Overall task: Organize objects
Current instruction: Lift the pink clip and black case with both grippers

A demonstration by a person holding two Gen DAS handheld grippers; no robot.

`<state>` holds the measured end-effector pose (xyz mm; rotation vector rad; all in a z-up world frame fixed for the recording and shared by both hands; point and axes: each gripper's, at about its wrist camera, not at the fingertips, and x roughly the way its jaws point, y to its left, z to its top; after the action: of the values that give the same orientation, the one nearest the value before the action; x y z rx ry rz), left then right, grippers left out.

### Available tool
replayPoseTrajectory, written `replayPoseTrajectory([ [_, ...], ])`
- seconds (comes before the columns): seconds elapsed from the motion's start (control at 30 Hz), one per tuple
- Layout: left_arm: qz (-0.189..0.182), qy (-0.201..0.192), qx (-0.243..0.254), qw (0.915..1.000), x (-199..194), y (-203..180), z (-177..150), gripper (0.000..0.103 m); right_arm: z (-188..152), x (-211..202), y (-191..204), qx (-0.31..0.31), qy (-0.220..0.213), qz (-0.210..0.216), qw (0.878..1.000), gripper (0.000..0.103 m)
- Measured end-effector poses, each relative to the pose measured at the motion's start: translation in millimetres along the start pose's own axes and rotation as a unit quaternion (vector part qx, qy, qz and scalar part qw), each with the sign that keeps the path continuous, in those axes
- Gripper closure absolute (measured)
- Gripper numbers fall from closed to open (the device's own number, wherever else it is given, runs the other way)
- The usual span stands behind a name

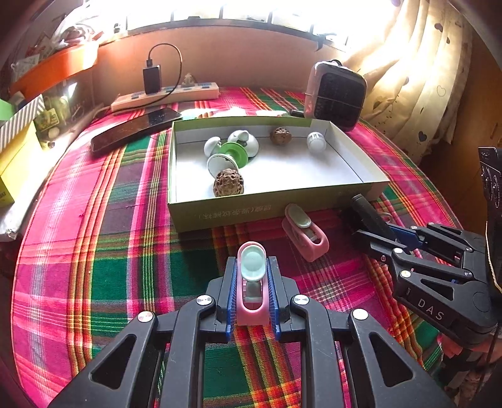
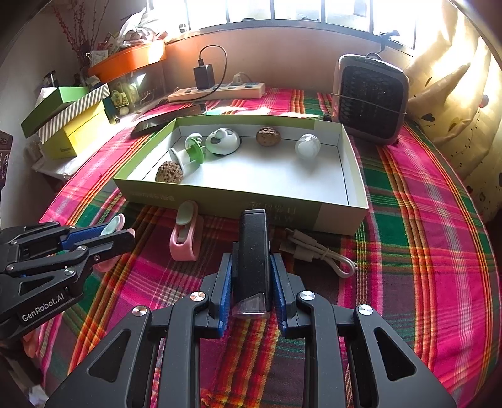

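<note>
Tongs [image 1: 252,282] before box [image 1: 219,213], clip [image 1: 306,233] between

Bright daylight floods a barred window [image 2: 282,12] above a plaid-covered table [image 2: 423,219], cream curtain [image 1: 417,78] alongside.

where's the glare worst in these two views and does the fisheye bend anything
Left wrist view: the window is blown out white, washing over the curtain; the tablecloth stripes curve outward. Right wrist view: the window is also overexposed, though its bars show; the green box edges bow. Both views darken at the corners.
</note>
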<state>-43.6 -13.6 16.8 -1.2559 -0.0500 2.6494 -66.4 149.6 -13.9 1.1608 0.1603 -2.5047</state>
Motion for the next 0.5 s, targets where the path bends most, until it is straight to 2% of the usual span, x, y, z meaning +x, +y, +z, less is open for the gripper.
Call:
replayPoseTrajectory([
  [0.5, -0.019, -0.018, 0.006, 0.9996, -12, -10, 22, 0.087, 14, -15, -10, 0.014, -0.020, 0.007, 1.000, 0.079],
])
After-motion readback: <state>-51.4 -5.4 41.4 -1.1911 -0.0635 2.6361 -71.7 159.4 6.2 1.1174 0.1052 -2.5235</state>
